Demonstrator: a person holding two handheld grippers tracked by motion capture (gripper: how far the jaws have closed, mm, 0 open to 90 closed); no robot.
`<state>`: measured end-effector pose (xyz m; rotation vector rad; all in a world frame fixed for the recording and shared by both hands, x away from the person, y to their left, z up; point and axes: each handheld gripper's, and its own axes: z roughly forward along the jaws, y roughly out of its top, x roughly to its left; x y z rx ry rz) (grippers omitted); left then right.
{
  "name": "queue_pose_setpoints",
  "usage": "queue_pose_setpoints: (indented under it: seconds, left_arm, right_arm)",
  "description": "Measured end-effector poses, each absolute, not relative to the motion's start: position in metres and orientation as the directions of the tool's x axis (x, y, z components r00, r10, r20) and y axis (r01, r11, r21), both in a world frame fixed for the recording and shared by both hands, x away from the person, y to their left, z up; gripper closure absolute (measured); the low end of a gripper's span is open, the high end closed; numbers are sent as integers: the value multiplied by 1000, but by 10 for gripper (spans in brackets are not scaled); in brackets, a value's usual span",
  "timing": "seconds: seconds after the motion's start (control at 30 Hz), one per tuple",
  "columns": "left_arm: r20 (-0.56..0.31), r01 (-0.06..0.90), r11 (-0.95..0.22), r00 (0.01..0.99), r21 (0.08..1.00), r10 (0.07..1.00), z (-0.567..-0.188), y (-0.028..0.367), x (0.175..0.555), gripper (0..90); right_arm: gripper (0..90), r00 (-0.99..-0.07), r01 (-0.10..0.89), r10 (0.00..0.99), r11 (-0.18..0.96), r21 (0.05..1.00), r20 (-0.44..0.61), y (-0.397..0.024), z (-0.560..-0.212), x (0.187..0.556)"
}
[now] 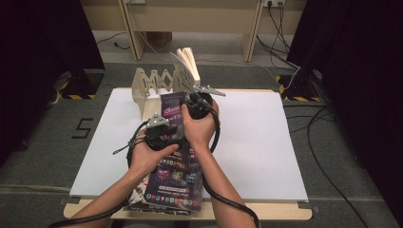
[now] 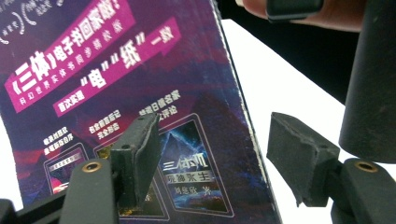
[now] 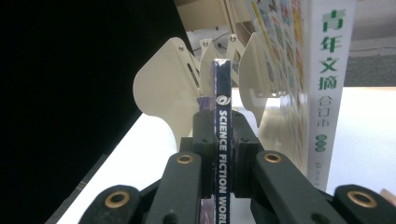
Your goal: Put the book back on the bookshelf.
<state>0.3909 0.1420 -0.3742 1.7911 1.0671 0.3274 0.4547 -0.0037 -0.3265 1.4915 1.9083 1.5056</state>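
My right claw [image 3: 224, 163] is clamped on the spine of the purple magazine [image 1: 172, 110], held upright just short of the wooden rack [image 1: 151, 81] where one book [image 1: 186, 64] already stands, while my left claw [image 2: 210, 158] stands apart, holding nothing, so slotting it remains.

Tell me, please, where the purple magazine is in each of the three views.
High view: purple magazine at centre, upright between both hands.
Left gripper view: its cover at left, behind the left jaw.
Right gripper view: its spine at centre, clamped.
Shared landmark: white table sheet.
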Motion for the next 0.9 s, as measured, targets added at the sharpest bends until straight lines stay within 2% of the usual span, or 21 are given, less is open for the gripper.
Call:
queue_pose_setpoints:
  seconds: [0.43,0.67,0.9]
  left_arm:
    - [-139,460,-165,557,872,819,-370,135,396,329]
    - [-75,403,-172,529,899,845,-368,132,400,331]
    - [-59,391,-164,500,906,864,-374,142,400,405]
  right_arm:
    - [842,-434,448,839,-113,887,326,3,-302,456]
    - [839,-422,434,840,-142,889,340,5,-295,456]
    - [837,-457,424,829,-115,898,322,11,-288,452]
